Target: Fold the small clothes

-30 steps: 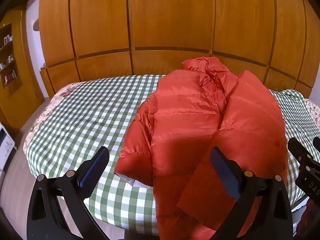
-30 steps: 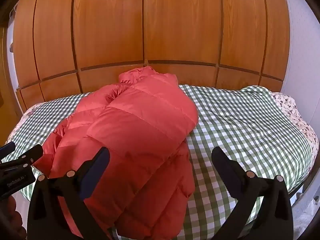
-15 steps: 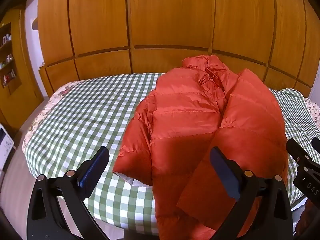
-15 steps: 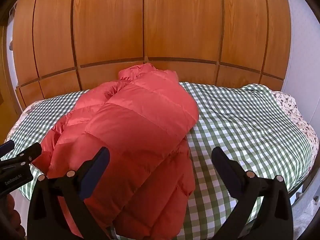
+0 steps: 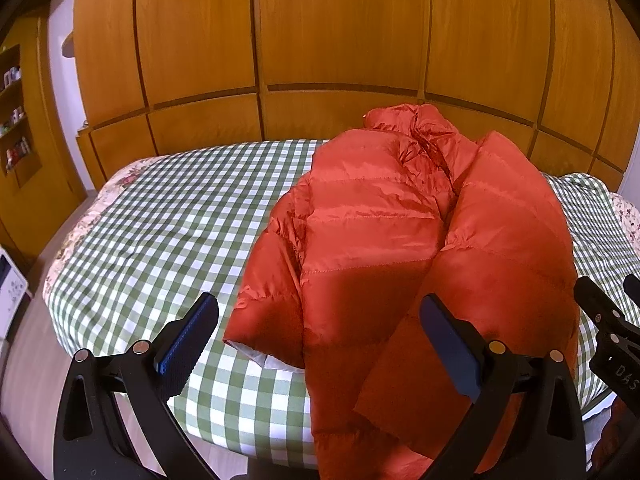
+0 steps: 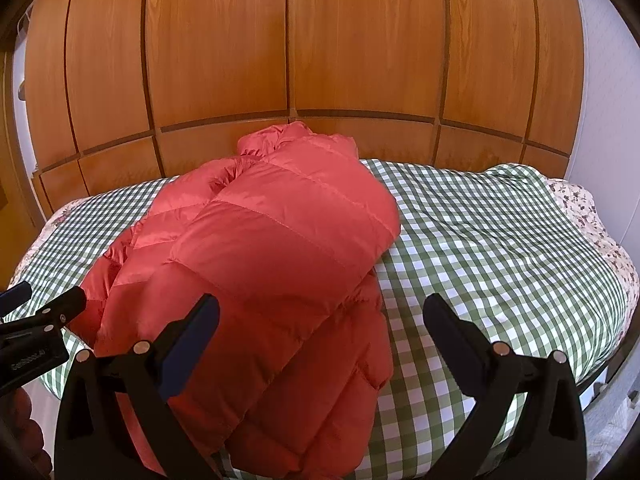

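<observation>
An orange-red puffer jacket (image 5: 400,248) lies on a green-and-white checked bed cover (image 5: 160,232), with its collar at the far end and its hem hanging over the near edge. One sleeve is folded over the body. It also shows in the right wrist view (image 6: 280,264). My left gripper (image 5: 316,332) is open and empty, above the jacket's near hem and left sleeve cuff. My right gripper (image 6: 320,328) is open and empty, above the jacket's near right part. Neither touches the jacket.
Tall wooden wardrobe doors (image 5: 340,40) stand right behind the bed. A wooden shelf unit (image 5: 16,112) is at the far left. The bed cover (image 6: 500,240) spreads to the right of the jacket, with a floral edge (image 6: 580,204). The right gripper's tip (image 5: 608,328) shows at the left view's right edge.
Both views have risen and drawn back very slightly, so the jacket and bed sit a little lower in the frames. The jacket has not moved and both grippers stay open.
</observation>
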`<state>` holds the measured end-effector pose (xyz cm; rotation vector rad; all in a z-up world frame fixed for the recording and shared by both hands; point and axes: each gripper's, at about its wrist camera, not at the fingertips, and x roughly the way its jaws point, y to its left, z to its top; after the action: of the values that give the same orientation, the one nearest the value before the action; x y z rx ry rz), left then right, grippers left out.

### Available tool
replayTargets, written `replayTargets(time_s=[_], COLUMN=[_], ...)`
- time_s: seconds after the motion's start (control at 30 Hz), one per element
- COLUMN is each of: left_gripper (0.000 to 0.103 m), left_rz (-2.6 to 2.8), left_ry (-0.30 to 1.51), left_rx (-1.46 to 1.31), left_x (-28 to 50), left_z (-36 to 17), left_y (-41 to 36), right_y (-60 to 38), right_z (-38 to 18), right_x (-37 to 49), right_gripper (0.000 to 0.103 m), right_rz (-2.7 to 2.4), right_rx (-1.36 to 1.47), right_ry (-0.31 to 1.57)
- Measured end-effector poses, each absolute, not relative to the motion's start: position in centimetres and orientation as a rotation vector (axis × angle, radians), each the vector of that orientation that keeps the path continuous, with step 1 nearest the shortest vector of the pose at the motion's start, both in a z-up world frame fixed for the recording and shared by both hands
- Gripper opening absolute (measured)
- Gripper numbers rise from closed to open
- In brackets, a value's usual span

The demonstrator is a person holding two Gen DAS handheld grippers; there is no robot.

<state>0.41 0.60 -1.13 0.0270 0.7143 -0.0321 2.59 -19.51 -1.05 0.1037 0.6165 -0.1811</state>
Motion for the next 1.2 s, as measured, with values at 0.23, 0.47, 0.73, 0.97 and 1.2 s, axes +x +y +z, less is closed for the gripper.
replayTargets(time_s=[0.23,0.47,0.73,0.97,1.2], left_gripper=[0.1,0.1,0.1,0.1,0.1], left_rz=[-0.034,-0.037,-0.037,-0.038,-0.046], left_ry=[0.72,0.723,0.732,0.738,0.753], left_rx=[0.027,0.027,0.027,0.027,0.021], left_x=[0.44,0.35,0.6,0.69,1.17], left_z=[-1.1,-1.24,-1.47,-1.51,-1.85], left_y=[0.58,0.67,0.68,0.76,1.01], right_y=[-19.19,-19.17,-19.05,-18.78,-18.53], right_z=[-1.11,-1.15,-1.16,-1.18,-0.95], right_x=[2.65,2.77,2.79,2.83,2.85], right_gripper=[0.101,0.101,0.101,0.101,0.101], right_rz=[-0.18,-0.177,-0.166,-0.152,-0.136], right_rx=[0.098,0.098,0.091,0.082,0.064], right_ry=[0.618,0.619,0.617,0.616,0.597])
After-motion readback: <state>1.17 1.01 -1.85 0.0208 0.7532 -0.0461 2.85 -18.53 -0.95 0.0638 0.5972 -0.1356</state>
